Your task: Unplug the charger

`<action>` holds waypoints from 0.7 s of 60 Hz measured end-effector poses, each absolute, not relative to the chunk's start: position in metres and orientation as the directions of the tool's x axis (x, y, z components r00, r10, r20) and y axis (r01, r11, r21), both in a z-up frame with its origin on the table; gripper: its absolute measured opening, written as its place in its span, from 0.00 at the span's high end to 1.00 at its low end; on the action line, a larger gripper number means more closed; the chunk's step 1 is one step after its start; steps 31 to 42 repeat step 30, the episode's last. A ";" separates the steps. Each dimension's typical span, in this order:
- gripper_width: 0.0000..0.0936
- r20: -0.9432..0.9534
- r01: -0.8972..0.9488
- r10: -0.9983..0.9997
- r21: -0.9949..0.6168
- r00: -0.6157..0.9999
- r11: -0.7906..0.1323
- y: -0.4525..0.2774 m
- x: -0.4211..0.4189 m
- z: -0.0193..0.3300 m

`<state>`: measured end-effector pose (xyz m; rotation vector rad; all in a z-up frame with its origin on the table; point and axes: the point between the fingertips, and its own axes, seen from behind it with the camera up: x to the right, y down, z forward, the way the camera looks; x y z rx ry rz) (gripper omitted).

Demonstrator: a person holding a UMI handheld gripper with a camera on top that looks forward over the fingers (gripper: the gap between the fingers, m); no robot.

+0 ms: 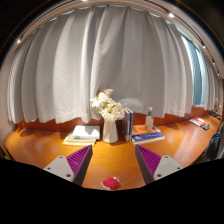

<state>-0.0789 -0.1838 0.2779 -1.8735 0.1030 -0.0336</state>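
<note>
Gripper [112,163] apart, holding nothing, over a table [40,150]. Small red thing [111,183] between the fingers, maybe the charger, too small to tell. Vase [109,129] and books [82,135] well beyond. Likely light, stiff, smooth: best pinched across the body's flat sides, not the cable.

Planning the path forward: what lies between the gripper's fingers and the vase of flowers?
In the gripper view, only bare orange table lies between the open gripper and the vase.
</note>
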 end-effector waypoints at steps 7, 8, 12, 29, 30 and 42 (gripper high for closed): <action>0.08 0.008 -0.020 -0.082 -0.940 0.997 -0.340 -0.204 -0.080 0.263; 0.08 0.009 -0.019 -0.081 -0.939 0.997 -0.343 -0.205 -0.081 0.262; 0.08 0.004 -0.023 -0.076 -0.937 0.997 -0.348 -0.214 -0.083 0.260; 0.08 0.020 -0.015 -0.088 -0.926 0.996 -0.377 -0.227 -0.081 0.252; 0.08 0.022 -0.013 -0.089 -0.925 0.996 -0.379 -0.228 -0.081 0.251; 0.08 0.022 -0.013 -0.089 -0.925 0.996 -0.379 -0.228 -0.081 0.251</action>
